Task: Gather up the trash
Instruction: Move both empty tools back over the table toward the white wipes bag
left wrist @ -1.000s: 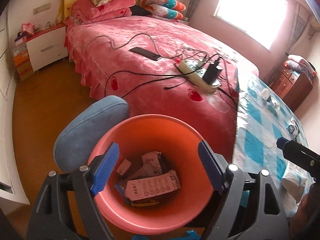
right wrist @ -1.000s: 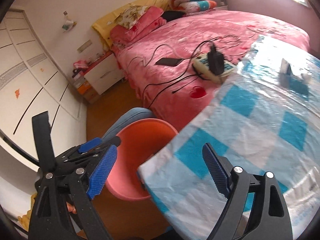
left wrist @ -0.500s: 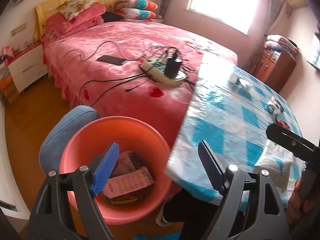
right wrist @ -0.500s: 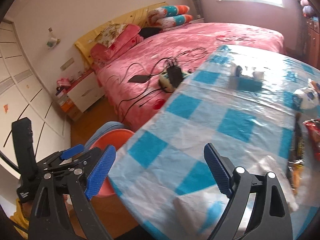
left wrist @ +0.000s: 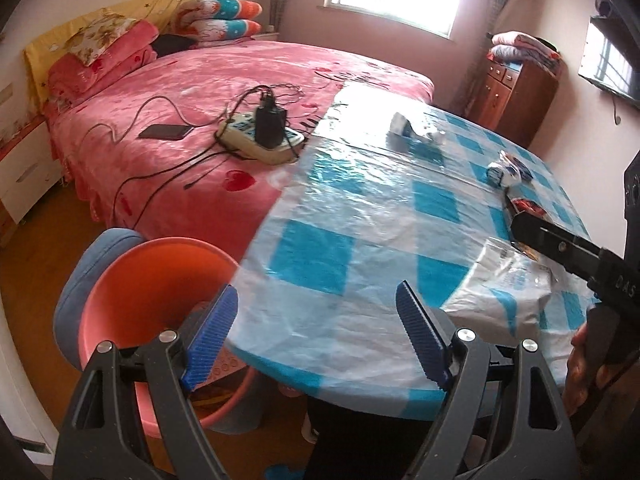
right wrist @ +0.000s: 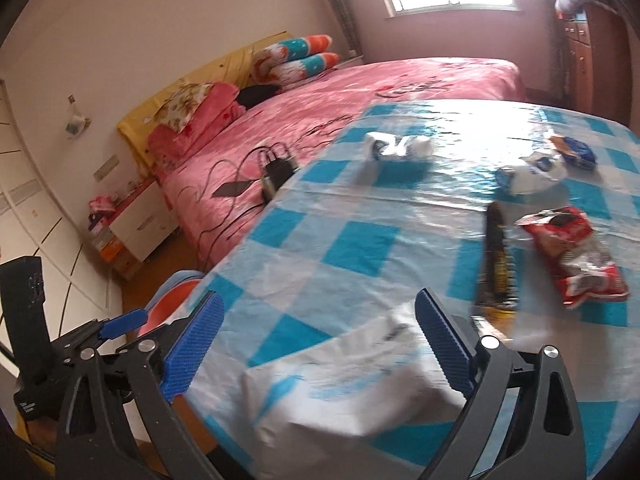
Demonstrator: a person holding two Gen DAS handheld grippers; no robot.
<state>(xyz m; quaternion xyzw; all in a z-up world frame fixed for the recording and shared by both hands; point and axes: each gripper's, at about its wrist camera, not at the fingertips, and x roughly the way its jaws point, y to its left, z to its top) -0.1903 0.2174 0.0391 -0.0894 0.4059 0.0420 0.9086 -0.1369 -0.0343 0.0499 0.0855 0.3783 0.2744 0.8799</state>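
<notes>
The orange bin stands on the floor left of the table, its rim also showing in the right wrist view. My left gripper is open and empty over the table's near edge. My right gripper is open and empty above a white and blue plastic bag, also in the left wrist view. Farther on the table lie a dark wrapper, a red snack packet, a white crumpled wrapper and a white wad.
The round table has a blue and white checked cover. A pink bed with a power strip, cables and a phone lies behind it. A blue stool stands by the bin. A wooden cabinet is at the back right.
Both grippers have swung right, from over the bin to over the table. The bin has slid to the left of both views and the table trash has come into sight.
</notes>
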